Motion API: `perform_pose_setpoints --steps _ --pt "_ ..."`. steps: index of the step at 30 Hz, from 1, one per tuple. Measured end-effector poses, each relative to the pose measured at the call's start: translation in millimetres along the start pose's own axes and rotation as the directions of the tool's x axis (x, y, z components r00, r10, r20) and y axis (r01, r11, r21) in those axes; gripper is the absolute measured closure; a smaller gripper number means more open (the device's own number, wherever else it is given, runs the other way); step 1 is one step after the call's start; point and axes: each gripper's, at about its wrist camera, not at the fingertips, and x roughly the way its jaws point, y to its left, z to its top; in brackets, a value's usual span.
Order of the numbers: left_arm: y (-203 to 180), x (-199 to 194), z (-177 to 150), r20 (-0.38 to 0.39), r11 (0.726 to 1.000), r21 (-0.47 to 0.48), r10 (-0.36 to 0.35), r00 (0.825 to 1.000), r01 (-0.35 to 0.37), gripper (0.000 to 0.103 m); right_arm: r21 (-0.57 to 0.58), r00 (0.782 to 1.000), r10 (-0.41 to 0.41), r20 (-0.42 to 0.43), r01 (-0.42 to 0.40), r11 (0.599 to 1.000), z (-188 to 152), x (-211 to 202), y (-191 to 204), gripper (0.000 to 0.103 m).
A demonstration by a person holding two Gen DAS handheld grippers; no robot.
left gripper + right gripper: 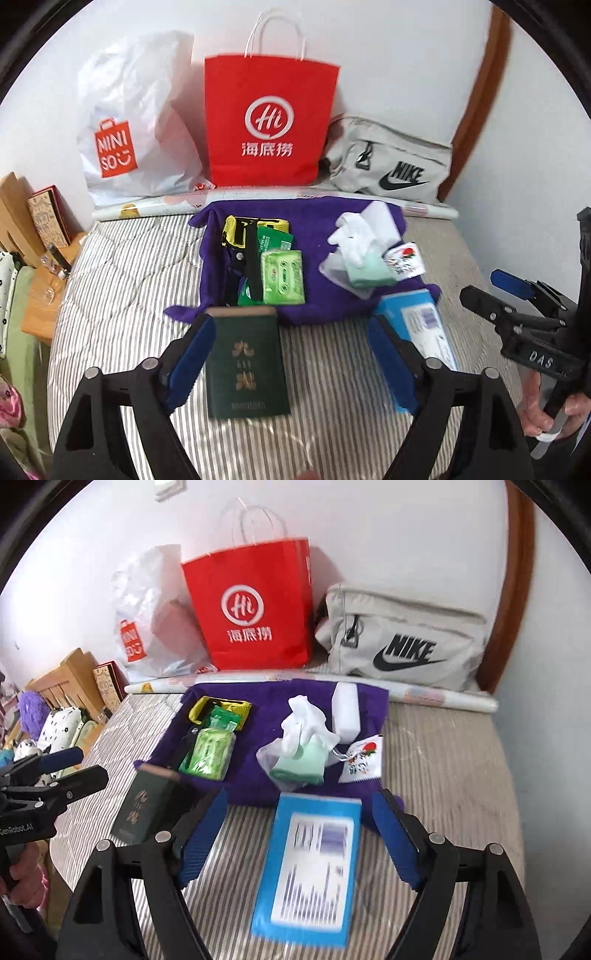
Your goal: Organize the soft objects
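A purple towel (317,295) (266,716) lies on the striped bed. On it sit green tissue packs (282,275) (208,755), a clear bag with white and mint socks (360,258) (304,749), a white block (345,712) and a printed sachet (362,762). A dark green box (245,363) (151,805) lies between my left gripper's (291,354) open fingers. A blue box (314,867) (421,325) lies between my right gripper's (299,834) open fingers. Neither box is touched.
Against the wall stand a white Miniso plastic bag (125,125), a red paper bag (269,118) (255,605) and a grey Nike pouch (391,162) (402,638). A rolled sheet (443,698) lies before them. Wooden shelves (40,236) flank the bed's left edge.
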Motion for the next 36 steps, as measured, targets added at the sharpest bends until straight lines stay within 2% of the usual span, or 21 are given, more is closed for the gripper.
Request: perform_pose_setpoints --steps 3,5,9,12,15,18,23,27,31,36 --pt "-7.4 -24.4 -17.3 0.031 0.999 0.015 0.028 0.999 -0.028 0.014 0.005 0.999 -0.014 0.033 0.014 1.000 -18.9 -30.7 7.2 0.014" --pt "-11.5 -40.6 -28.9 0.057 0.998 0.021 0.052 0.997 -0.053 0.012 0.014 0.999 -0.028 0.042 0.027 1.000 -28.3 -46.6 9.3 0.012" --pt "-19.1 -67.2 -49.3 0.089 0.999 0.036 0.037 0.995 -0.040 0.009 0.028 0.995 -0.059 0.077 0.057 0.998 -47.1 -78.3 12.7 0.012" --pt "-22.8 -88.7 -63.7 0.132 0.999 0.025 0.044 0.990 -0.048 0.000 0.029 0.995 -0.025 0.097 0.022 0.999 -60.3 -98.3 13.8 0.010" --pt "-30.4 -108.4 -76.7 0.175 0.996 0.030 0.078 0.981 -0.085 0.000 0.052 0.993 -0.010 0.120 0.003 0.999 -72.1 -118.1 13.7 0.008" --pt "-37.5 -126.3 -89.0 0.208 0.996 0.028 0.076 0.975 -0.083 0.000 0.063 0.990 -0.021 0.139 0.013 0.998 -84.2 -136.4 16.4 0.008" --pt "-46.2 -145.4 -106.1 0.217 0.997 0.031 0.061 0.974 -0.070 0.000 0.066 0.987 -0.067 0.149 0.058 0.996 -98.3 -155.9 22.4 0.008" --pt "-46.1 -156.5 -118.2 0.247 0.996 0.031 0.079 0.966 -0.089 0.000 0.051 0.983 -0.041 0.176 0.033 0.998 -107.4 -167.3 24.1 0.008" --pt "-39.9 -164.5 -123.8 0.266 0.994 -0.005 0.109 0.958 -0.112 0.000 0.043 0.978 -0.103 0.182 0.097 0.994 -112.6 -170.7 26.5 0.008" --pt "-38.0 -163.2 -125.6 0.263 0.991 -0.010 0.128 0.956 -0.130 0.000 0.037 0.979 -0.090 0.184 0.085 0.996 -117.9 -172.9 28.4 0.008"
